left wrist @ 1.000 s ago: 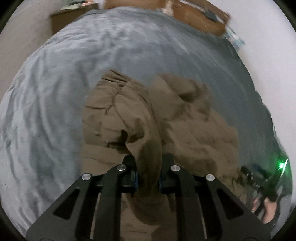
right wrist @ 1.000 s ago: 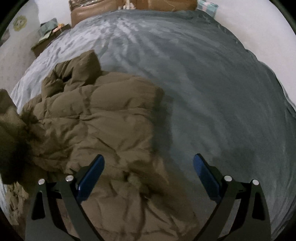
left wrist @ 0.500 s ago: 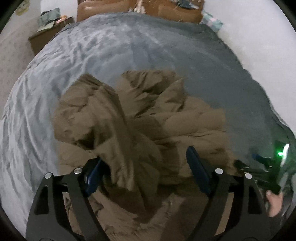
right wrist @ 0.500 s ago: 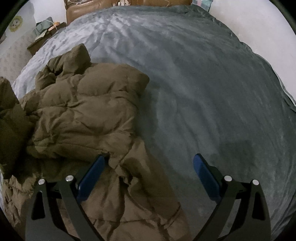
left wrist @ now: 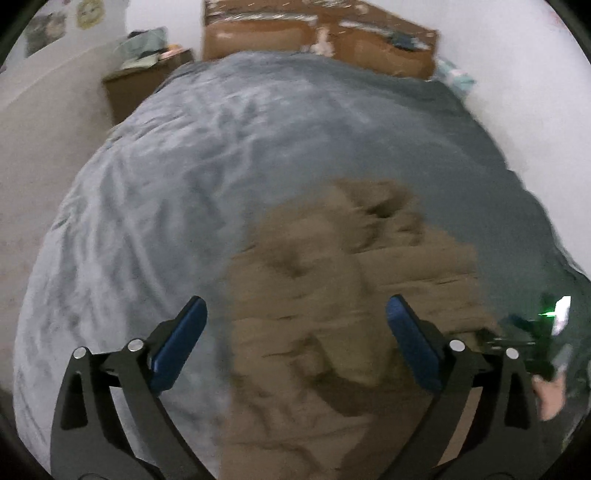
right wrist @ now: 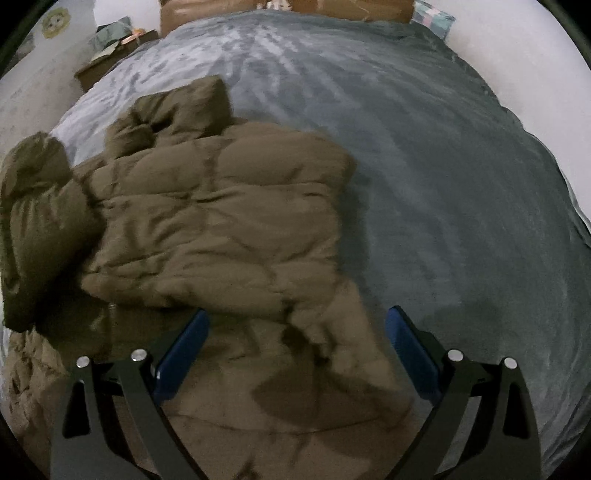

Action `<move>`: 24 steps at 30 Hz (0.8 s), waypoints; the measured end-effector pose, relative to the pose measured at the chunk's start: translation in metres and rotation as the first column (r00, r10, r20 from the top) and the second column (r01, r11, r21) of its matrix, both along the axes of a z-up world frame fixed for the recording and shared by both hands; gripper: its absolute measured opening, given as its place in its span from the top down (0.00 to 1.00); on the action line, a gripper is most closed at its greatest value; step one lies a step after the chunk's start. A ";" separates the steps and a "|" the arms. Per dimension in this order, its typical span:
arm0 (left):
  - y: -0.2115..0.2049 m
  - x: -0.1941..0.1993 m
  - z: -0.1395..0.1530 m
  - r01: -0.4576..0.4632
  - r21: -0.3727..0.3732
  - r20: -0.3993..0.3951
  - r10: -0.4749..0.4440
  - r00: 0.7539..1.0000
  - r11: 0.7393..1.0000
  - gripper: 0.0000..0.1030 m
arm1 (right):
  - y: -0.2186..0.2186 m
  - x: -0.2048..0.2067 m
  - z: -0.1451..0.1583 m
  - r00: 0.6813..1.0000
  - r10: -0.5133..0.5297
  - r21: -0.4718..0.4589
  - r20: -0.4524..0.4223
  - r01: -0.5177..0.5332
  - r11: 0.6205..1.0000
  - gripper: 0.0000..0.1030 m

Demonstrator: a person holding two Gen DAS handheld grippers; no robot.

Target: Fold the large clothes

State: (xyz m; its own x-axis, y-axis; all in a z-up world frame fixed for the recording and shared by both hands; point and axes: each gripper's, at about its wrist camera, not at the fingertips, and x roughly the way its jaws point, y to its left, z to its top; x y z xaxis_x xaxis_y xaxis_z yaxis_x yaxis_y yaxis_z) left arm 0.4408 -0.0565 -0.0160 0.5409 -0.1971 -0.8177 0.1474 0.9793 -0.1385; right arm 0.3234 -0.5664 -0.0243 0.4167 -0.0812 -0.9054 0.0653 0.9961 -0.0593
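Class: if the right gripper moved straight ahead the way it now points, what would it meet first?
Most likely the brown puffer jacket: the open right gripper points at its crumpled lower part, though depth is unclear.

Grey bedspread [right wrist: 443, 166], brown headboard [left wrist: 314, 33], cluttered nightstand [left wrist: 144, 77]

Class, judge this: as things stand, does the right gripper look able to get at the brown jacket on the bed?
Probably yes. The right gripper is open, the jacket lies right between and ahead of its fingers, and nothing covers it on the bed.
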 end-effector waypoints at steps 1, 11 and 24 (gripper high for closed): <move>0.010 0.004 -0.009 -0.020 0.009 -0.022 0.020 1.000 1.000 0.06 | 0.011 0.001 0.003 1.000 0.020 -0.003 0.006 -0.020 1.000 0.06; 0.091 0.034 -0.126 -0.084 0.197 -0.226 0.128 0.966 0.977 0.09 | 0.134 0.030 0.042 0.970 0.239 -0.032 0.037 -0.238 0.971 0.06; 0.160 0.030 -0.134 -0.134 0.170 -0.217 0.169 0.961 0.976 0.08 | 0.264 0.089 0.070 0.917 0.398 0.014 0.017 -0.398 0.917 0.07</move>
